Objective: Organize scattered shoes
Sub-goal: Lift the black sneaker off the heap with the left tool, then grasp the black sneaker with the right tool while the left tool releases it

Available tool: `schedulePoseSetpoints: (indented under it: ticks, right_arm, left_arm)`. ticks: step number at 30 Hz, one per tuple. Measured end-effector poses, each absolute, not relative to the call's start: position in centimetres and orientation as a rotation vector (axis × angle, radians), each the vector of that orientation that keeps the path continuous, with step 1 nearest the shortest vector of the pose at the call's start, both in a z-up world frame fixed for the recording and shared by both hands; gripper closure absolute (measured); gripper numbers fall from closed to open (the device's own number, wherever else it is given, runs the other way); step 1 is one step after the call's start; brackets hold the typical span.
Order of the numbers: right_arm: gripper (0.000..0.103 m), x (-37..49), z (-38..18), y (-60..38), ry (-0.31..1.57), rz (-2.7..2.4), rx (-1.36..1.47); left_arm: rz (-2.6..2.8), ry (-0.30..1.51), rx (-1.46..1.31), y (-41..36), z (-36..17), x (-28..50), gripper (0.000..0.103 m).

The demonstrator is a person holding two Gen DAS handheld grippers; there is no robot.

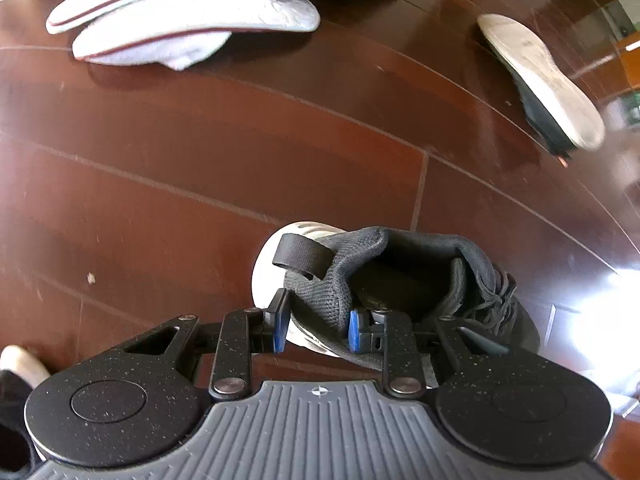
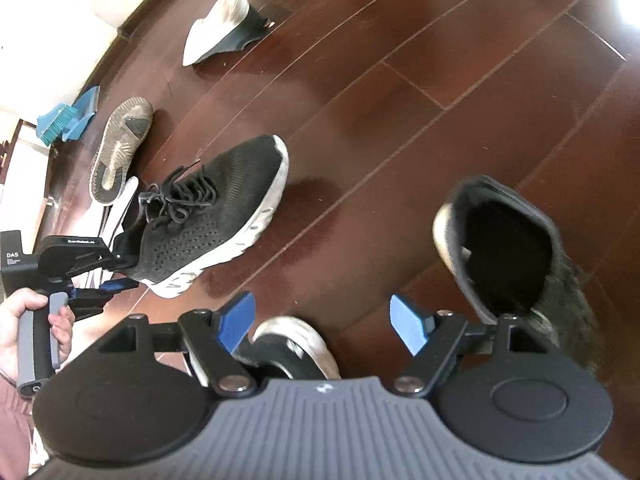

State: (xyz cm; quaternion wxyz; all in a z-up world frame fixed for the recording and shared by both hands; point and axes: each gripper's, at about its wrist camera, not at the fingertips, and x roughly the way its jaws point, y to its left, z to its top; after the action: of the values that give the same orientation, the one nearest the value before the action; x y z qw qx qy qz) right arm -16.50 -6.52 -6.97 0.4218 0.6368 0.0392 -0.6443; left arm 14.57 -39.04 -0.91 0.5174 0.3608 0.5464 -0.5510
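Left tool: my left tool point(image 1: 316, 326) is clamped on the heel collar of a black knit sneaker point(image 1: 420, 280), one blue pad outside the collar and one inside the opening.
Held sneaker: in the right wrist view I see the same black knit sneaker point(image 2: 212, 208) with its white sole and black laces, heel end at the left tool point(image 2: 108, 276), toe pointing away; I cannot tell whether the sole touches the floor.
Right tool: my right tool point(image 2: 324, 320) is spread wide with nothing between its blue pads.
Near the right tool: a dark shoe point(image 2: 516, 256), blurred, lies just beside its right finger with the opening facing me; another shoe's white-rimmed toe point(image 2: 296, 344) shows below the gap.
Floor: dark red wooden floor point(image 1: 200, 152).
Other shoes: two white shoes with red trim point(image 1: 180, 20) lie on their sides, touching; a dark shoe with a white sole point(image 1: 548, 84) lies apart, sole up.
Hand: a hand point(image 2: 28, 320) grips the left tool's handle.
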Motion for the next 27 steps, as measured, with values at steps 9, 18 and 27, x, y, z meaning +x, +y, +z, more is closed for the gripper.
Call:
schedulePoseSetpoints:
  ticks: [9, 18, 27]
  right_arm:
    - [0.025, -17.5, -1.5, 4.8, -0.056, -1.666, 1.603]
    - [0.025, -18.7, 2.4, 15.7, -0.11, -1.73, 1.597]
    - [0.025, -21.3, 1.5, 25.1, -0.244, -1.888, 1.538]
  left_arm:
    - [-1.452, 1.275, 0.89, -29.0, 3.1, 10.9, 0.066]
    - [-1.467, 1.28, 0.916, -14.1, 6.1, 7.7, 0.065]
    - [-1.473, 1.267, 1.082, -1.6, 2.5, 3.3, 0.064]
